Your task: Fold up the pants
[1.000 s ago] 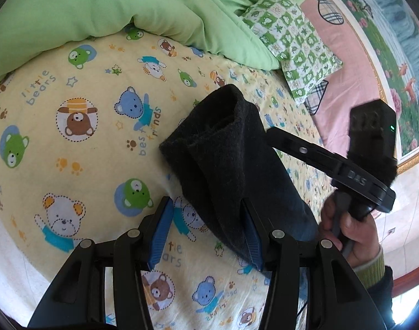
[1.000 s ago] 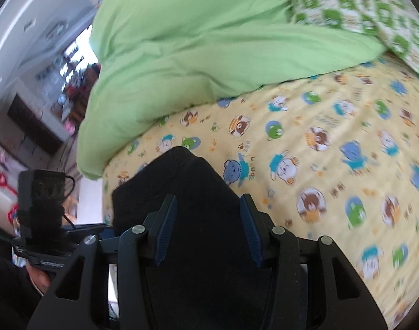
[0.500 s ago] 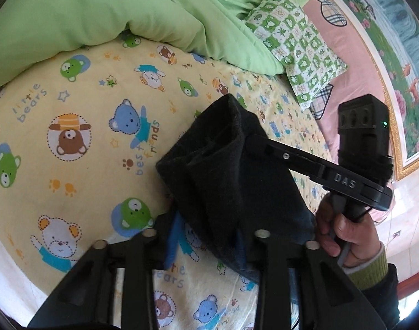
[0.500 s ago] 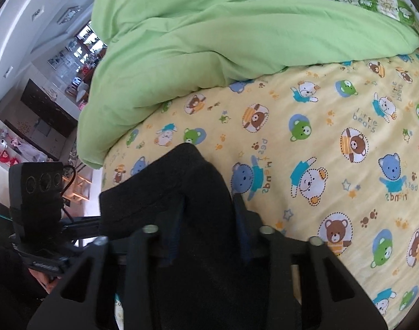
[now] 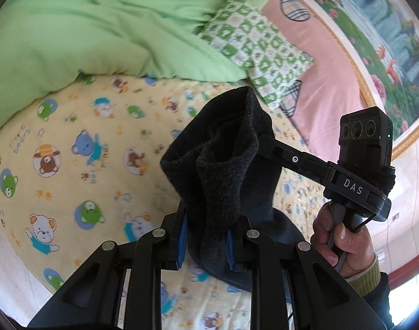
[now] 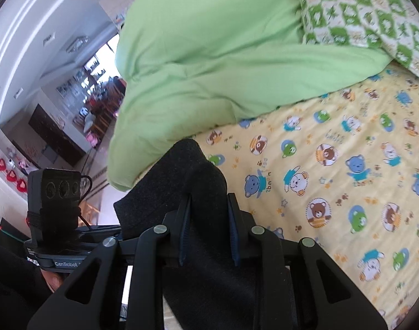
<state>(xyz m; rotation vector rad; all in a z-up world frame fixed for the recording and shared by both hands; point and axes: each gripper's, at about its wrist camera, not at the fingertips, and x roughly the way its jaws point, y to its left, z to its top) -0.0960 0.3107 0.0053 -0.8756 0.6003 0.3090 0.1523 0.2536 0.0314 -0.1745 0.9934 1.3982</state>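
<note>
Left hand-held gripper (image 5: 205, 240) clamps a thick fold of fuzzy dark pants (image 5: 223, 165); a second ago its blue pads stood wide apart. Right hand-held gripper (image 6: 208, 229) also pinches the pants (image 6: 187, 192), narrower than before. Pants bunch up, lifted above the yellow bear-print bed sheet (image 5: 71, 165). Beyond: puffy green duvet (image 5: 99, 27), checked pillow (image 5: 259, 46).

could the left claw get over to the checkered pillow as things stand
Probably not freely. The left claw is shut on the dark pants, which the right claw also grips. The checkered pillow lies beyond the bunched fabric, so the pants would come along.
</note>
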